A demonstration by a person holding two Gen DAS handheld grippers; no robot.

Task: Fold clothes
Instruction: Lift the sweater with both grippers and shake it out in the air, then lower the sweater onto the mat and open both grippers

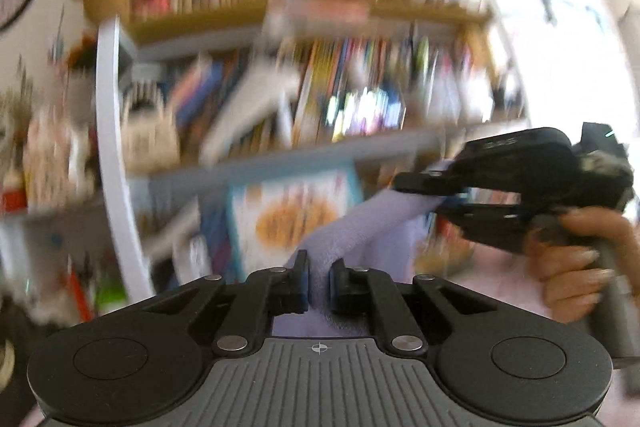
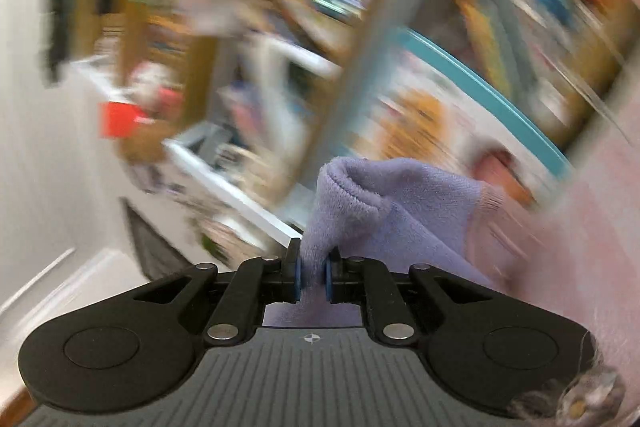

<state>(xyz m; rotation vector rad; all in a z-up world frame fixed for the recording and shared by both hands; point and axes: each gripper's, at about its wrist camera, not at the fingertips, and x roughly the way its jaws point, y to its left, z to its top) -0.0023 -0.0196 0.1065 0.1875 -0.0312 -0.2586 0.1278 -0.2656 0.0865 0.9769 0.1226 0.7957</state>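
The left gripper [image 1: 319,281] is nearly closed, its blue pads pinching a strip of the lavender garment [image 1: 360,223], a soft, terry-like cloth. From there the cloth stretches up and to the right to the right gripper [image 1: 444,201], which a hand [image 1: 576,259] holds by its handle; its jaws clamp the other end of the cloth. In the right wrist view, the right gripper [image 2: 312,277] stands narrow, pads pressed on a bunched fold of the lavender garment [image 2: 400,203], whose ribbed hem curls just above the fingers. Behind both hangs a blurred bookshelf [image 1: 320,75] crowded with colourful books.
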